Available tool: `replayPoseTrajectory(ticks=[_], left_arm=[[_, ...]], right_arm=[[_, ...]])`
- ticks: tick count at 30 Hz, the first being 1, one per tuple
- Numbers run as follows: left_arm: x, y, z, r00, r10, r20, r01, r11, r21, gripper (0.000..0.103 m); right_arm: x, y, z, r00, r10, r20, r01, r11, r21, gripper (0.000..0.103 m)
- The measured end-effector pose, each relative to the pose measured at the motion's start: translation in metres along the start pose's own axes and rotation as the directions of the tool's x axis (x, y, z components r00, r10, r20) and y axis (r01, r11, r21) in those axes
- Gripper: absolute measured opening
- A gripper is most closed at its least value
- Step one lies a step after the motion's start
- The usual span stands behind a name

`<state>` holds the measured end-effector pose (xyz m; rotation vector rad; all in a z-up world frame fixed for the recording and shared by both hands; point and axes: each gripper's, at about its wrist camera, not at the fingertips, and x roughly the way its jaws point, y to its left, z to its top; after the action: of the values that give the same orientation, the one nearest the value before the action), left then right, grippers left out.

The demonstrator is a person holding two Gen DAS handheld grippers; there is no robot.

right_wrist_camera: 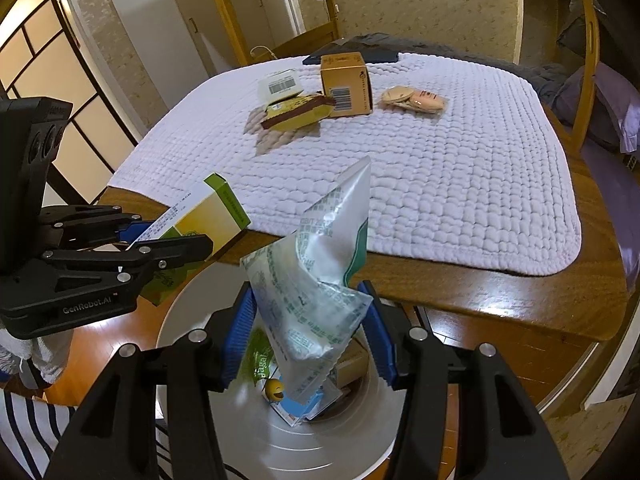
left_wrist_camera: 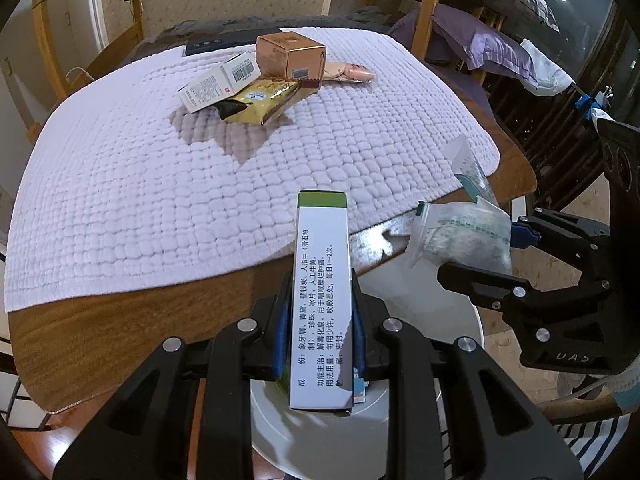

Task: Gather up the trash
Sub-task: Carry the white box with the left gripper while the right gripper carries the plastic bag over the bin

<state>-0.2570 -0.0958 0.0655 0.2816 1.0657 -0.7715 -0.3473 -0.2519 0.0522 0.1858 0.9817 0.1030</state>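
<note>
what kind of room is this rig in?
Probably a home bedroom or living space: a wooden table under a white quilted mat, purple bedding on wooden furniture behind it, and wallpapered walls. A white trash bin stands on wood flooring.

glossy cardboard medicine box (left_wrist_camera: 320, 300); crinkled translucent plastic pouch (right_wrist_camera: 316, 292); bumpy quilted white cloth mat (left_wrist_camera: 200, 184); polished wooden table (right_wrist_camera: 500, 296); smooth white plastic bin (right_wrist_camera: 256, 444); shiny gold carton (left_wrist_camera: 290, 56).

We see boxes (left_wrist_camera: 290, 56) piled on the mat (left_wrist_camera: 120, 200) covering the worktop (left_wrist_camera: 120, 320); the bin (right_wrist_camera: 280, 440) stands below its near edge.
</note>
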Motion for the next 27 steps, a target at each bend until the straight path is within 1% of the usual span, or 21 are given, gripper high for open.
replayPoseTrajectory(ticks=[16, 27], left_arm=[[-0.01, -0.006, -0.024, 0.999, -0.017, -0.031, 0.018, 0.999, 0.026, 0.027], [-0.002, -0.013, -0.04, 0.997, -0.021, -0.072, 0.024, 0.999, 0.043, 0.027]], right_arm=[[-0.002, 0.008, -0.015, 0.999, 0.021, -0.035, -0.021, 1.0, 0.004, 0.052], [0.004, 0.014, -0.027, 0.997, 0.04, -0.067, -0.039, 0.999, 0.018, 0.052]])
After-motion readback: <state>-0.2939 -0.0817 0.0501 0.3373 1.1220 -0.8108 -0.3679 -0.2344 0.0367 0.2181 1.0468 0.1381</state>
